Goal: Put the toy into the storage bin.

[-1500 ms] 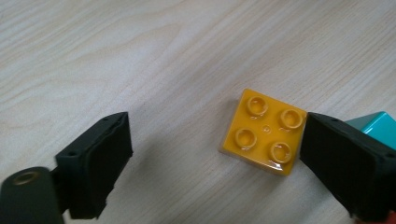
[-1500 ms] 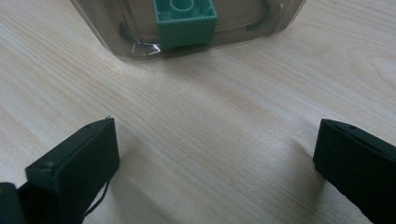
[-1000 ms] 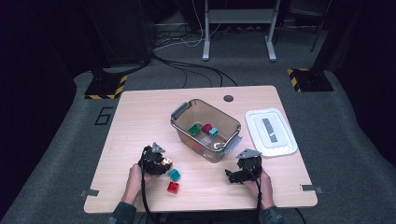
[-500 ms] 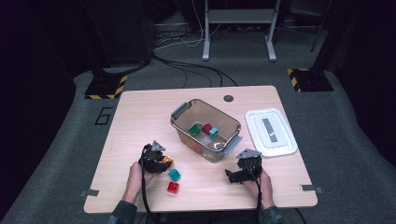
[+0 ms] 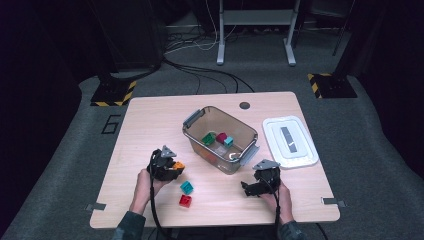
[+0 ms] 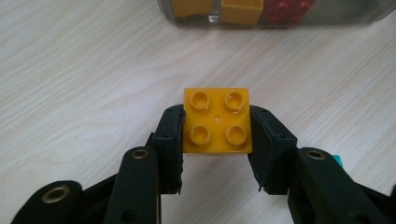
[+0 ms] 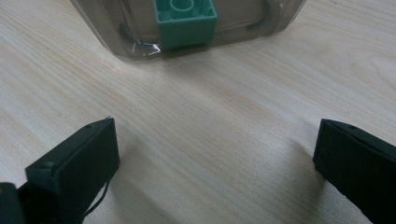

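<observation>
My left claw has its two black jaws pressed against the left and right sides of a yellow brick, studs facing up; the grip looks square, with the brick seated well between the pads; from above, this claw sits on the near left part of the wooden surface, and the brick shows as an orange-yellow spot at its tip; I cannot tell whether the brick is resting on the wood or just lifted.

My right claw is wide open with nothing between its jaws, hovering low over bare wood at the near right; just beyond it stands the clear bin, holding several bricks.

To do this step well, I judge I should keep the squeeze steady and lift straight up before carrying; then travel far and right over the bin's near rim, high enough to clear it; release only once the brick is above the bin's inside.

A teal brick and a red brick lie loose near my left claw; the white lid lies to the right of the bin.
</observation>
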{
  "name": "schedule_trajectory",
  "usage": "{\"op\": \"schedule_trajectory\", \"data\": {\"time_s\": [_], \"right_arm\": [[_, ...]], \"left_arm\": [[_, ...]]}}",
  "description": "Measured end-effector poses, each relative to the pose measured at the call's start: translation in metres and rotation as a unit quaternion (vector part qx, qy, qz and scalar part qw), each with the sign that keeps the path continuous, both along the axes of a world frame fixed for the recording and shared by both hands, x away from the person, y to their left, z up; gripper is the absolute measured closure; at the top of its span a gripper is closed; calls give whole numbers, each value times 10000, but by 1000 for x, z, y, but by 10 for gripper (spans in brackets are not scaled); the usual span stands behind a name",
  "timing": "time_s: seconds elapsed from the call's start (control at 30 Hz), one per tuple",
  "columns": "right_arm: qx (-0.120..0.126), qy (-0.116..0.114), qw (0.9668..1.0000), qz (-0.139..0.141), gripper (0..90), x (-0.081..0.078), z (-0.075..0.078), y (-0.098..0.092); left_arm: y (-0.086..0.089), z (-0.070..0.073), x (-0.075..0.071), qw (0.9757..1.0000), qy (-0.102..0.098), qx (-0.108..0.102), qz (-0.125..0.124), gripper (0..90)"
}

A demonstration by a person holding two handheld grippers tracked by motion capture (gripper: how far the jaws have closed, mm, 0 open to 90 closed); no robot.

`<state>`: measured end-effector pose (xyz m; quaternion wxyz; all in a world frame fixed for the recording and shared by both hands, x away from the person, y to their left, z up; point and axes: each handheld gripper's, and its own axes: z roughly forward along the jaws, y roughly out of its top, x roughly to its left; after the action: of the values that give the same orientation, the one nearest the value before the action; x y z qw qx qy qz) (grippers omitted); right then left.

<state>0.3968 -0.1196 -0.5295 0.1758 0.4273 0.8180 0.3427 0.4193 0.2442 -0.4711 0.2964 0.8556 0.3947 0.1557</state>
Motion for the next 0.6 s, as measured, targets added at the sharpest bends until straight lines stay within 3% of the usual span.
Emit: {"op": "schedule_trajectory", "data": {"time_s": [0.6], "right_arm": [[1,1,10000,0,0,0,0,0]], "left_arm": [[1,30,4,9997,-264,12,-1,586]]}}
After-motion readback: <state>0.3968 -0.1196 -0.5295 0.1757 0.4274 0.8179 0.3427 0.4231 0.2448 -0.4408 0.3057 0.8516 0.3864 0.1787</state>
